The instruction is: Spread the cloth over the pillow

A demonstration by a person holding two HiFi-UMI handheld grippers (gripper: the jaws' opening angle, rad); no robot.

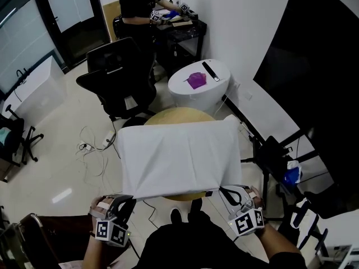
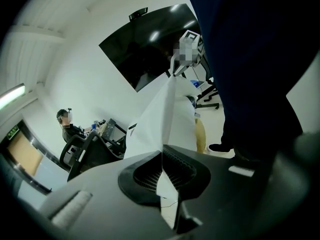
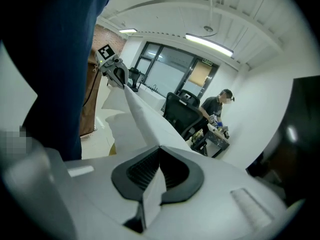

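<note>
A white cloth (image 1: 176,156) is stretched flat above a round tan table (image 1: 179,115), with its near edge raised toward me. My left gripper (image 1: 130,197) is shut on the cloth's near left corner, which shows pinched between the ribbed pads (image 2: 163,170). On the right, my right gripper (image 1: 224,191) is shut on the near right corner (image 3: 159,173). From each gripper view the cloth (image 2: 162,119) runs taut to the other gripper (image 3: 116,73). The pillow is hidden under the cloth; I cannot make it out.
A black office chair (image 1: 116,82) stands beyond the table on the left. A white round stand (image 1: 201,83) holds a purple object and a dark bar. A person (image 1: 140,7) works at a dark desk at the back. Cables (image 1: 92,144) lie on the floor; a tripod (image 1: 275,161) stands right.
</note>
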